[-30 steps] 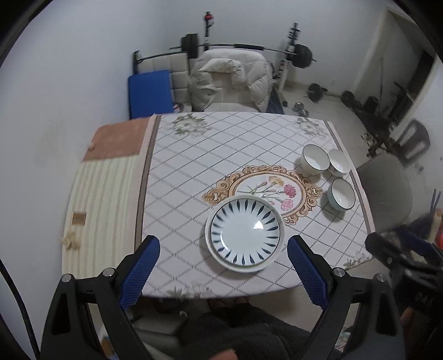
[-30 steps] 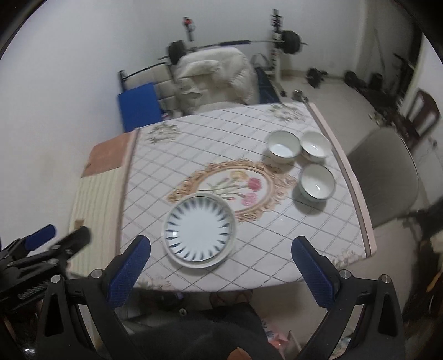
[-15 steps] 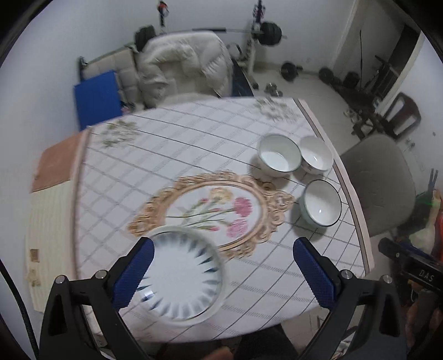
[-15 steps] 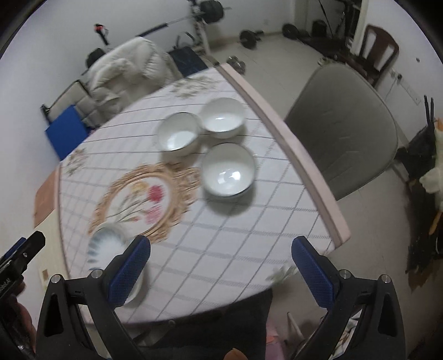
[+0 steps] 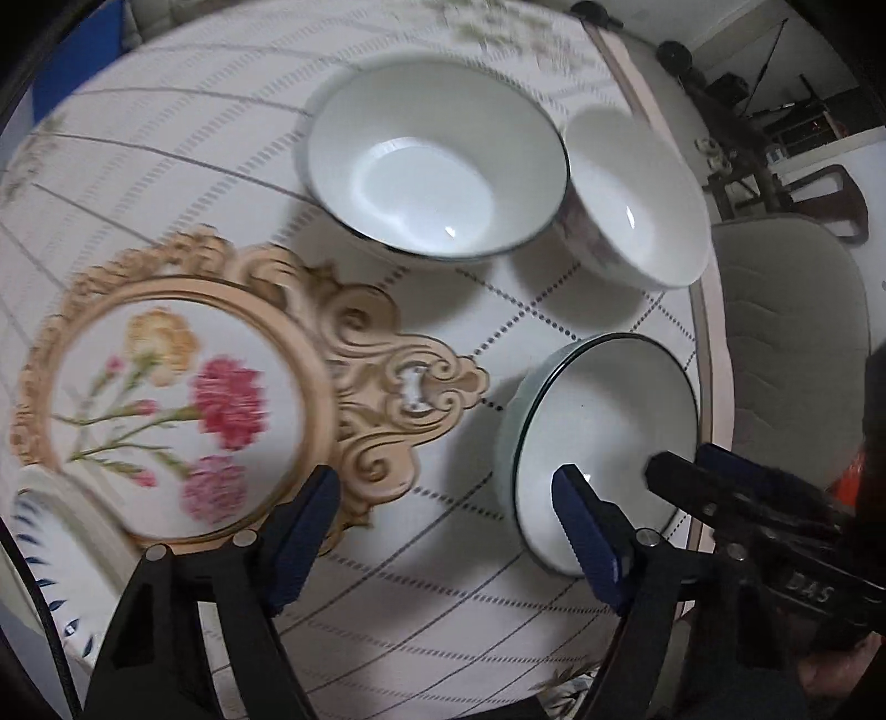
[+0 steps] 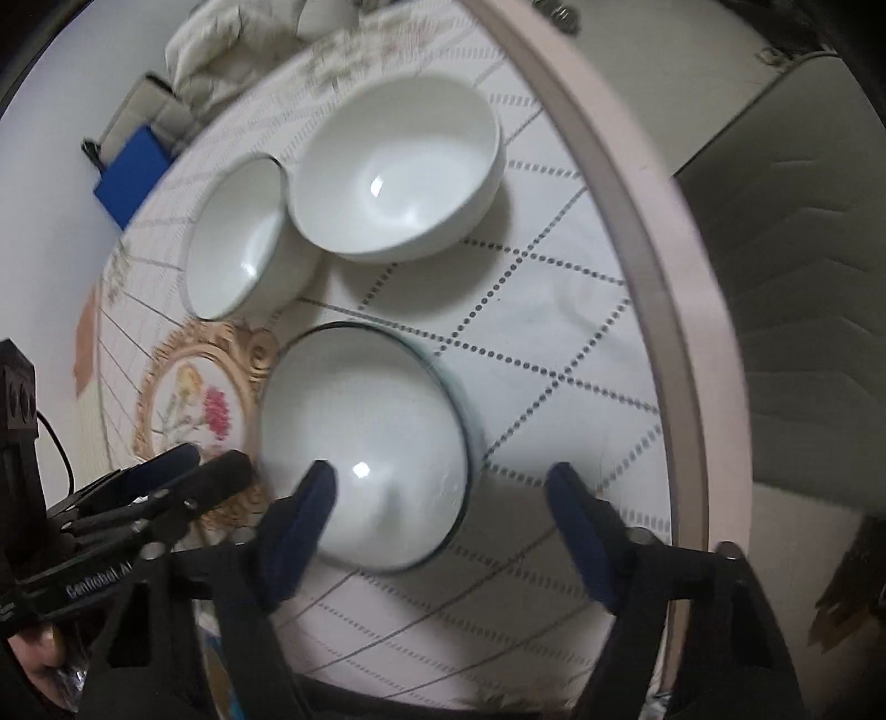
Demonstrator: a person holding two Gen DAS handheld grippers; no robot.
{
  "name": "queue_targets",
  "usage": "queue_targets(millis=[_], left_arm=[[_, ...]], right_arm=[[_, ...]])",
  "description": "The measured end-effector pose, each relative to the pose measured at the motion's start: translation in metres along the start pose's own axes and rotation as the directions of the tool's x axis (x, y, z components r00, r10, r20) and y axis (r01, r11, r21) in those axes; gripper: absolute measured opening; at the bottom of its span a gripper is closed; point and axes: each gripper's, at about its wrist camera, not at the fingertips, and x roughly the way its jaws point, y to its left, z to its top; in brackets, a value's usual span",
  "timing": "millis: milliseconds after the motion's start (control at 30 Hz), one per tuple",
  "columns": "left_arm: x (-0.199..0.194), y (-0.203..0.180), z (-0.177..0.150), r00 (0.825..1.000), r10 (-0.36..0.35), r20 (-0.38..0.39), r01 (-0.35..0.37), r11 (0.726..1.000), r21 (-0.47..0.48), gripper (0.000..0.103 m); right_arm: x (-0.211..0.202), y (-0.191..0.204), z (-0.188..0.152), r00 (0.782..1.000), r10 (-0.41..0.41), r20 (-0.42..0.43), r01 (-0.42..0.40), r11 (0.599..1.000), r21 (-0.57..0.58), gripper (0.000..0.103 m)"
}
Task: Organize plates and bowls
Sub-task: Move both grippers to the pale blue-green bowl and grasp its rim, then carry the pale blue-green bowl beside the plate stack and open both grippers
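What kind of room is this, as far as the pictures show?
Probably a room in a home, used for meals. A table with a floral, grid-patterned tablecloth holds three white bowls, a padded chair stands at its edge, and a pale cushioned seat sits behind.

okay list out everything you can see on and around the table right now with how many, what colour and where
Bowls: three, white. A dark-rimmed bowl sits at the far side, touching or nearly touching a plain white bowl beside it; a second dark-rimmed one, the near bowl, sits closest to the grippers.
Plate: one, white with blue dashes, near left table edge, mostly cut off.
Tablecloth: one, white with dotted diamond grid and a gold-framed flower medallion, covering the table.
Chair: one, grey, at the table's right side.
Blue pad: one, beyond the far end of the table.
Left gripper: black with blue fingers, open, beside the near bowl.
Right gripper: black with blue fingers, open, straddling the near bowl's rim.
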Motion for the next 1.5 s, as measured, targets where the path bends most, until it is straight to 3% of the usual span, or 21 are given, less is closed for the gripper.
queue_targets(millis=[100,167,267,300,367,633,933,1233,1500], left_arm=[[0.017,-0.006,0.005,1.000,0.001,-0.028,0.000,1.000,0.014,0.066],[0.024,-0.009,0.008,0.999,-0.004,-0.043,0.005,1.000,0.014,0.051],[0.031,-0.012,0.010,0.998,-0.014,-0.056,0.015,1.000,0.023,0.029],[0.032,-0.014,0.009,0.998,-0.027,-0.055,0.029,0.999,0.029,0.026],[0.029,-0.018,0.007,0.999,-0.026,-0.046,0.029,0.998,0.056,0.015],[0.008,-0.017,-0.013,1.000,0.012,-0.011,-0.011,0.998,0.059,0.014],[-0.030,0.027,-0.068,0.998,0.063,0.013,-0.064,0.997,0.035,0.014],[-0.026,0.075,-0.112,0.997,0.074,-0.030,-0.076,0.995,-0.061,0.014],[-0.018,0.088,-0.116,0.995,0.091,-0.041,-0.094,0.991,-0.099,0.014]], right_arm=[[0.024,-0.003,0.012,0.999,0.009,-0.052,-0.010,1.000,-0.020,0.059],[0.035,-0.004,0.016,0.997,0.014,-0.078,-0.016,1.000,-0.025,0.048],[0.048,-0.003,0.020,0.995,0.009,-0.098,-0.013,0.999,-0.039,0.023],[0.051,-0.001,0.019,0.995,0.005,-0.102,-0.010,0.999,-0.045,0.017],[0.052,0.002,0.016,0.995,-0.016,-0.094,0.011,0.999,-0.053,0.015],[0.051,0.028,-0.001,0.995,0.005,-0.103,-0.011,0.998,-0.062,0.012],[0.044,0.072,-0.040,0.989,0.052,-0.139,-0.070,0.988,-0.134,0.012],[0.068,0.111,-0.064,0.975,0.027,-0.219,-0.079,0.969,-0.236,0.012],[0.094,0.135,-0.069,0.966,-0.008,-0.258,-0.070,0.954,-0.291,0.012]])
